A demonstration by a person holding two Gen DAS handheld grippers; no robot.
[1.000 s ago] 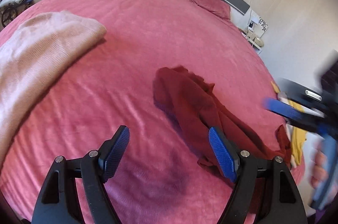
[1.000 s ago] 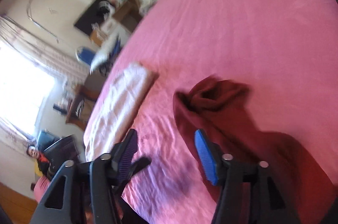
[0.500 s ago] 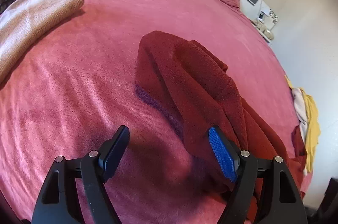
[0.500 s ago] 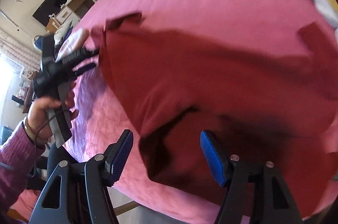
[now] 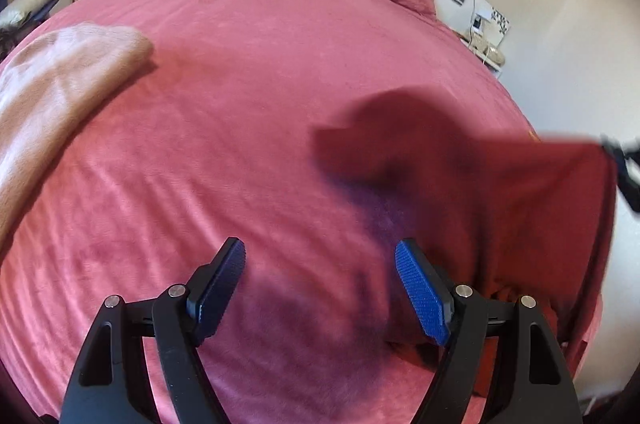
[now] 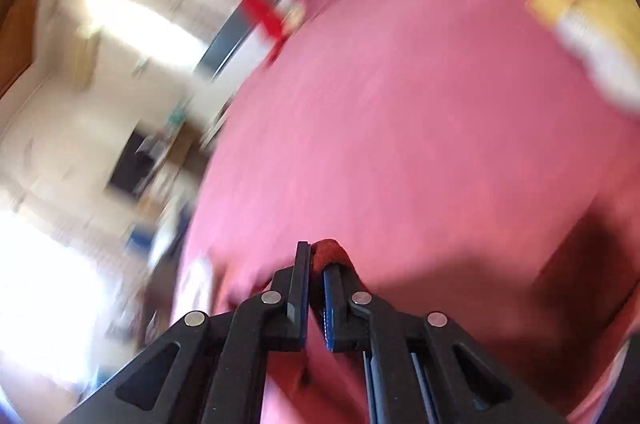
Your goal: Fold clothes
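Right gripper (image 6: 316, 288) pinching fuzzy maroon garment (image 5: 500, 191); pink plush bedspread (image 5: 260, 83) beneath.

Dark red garment (image 5: 500, 191) stretched above pink bed, edge lifted rightward.

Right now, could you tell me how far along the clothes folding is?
Done: a pale pink garment lies folded on the bed. In hand: the right gripper is shut on an edge of the dark red garment, which hangs stretched and unfolded; the left gripper is open and holds nothing. Left: folding this garment, plus the yellow and white clothes at the bed's edge.
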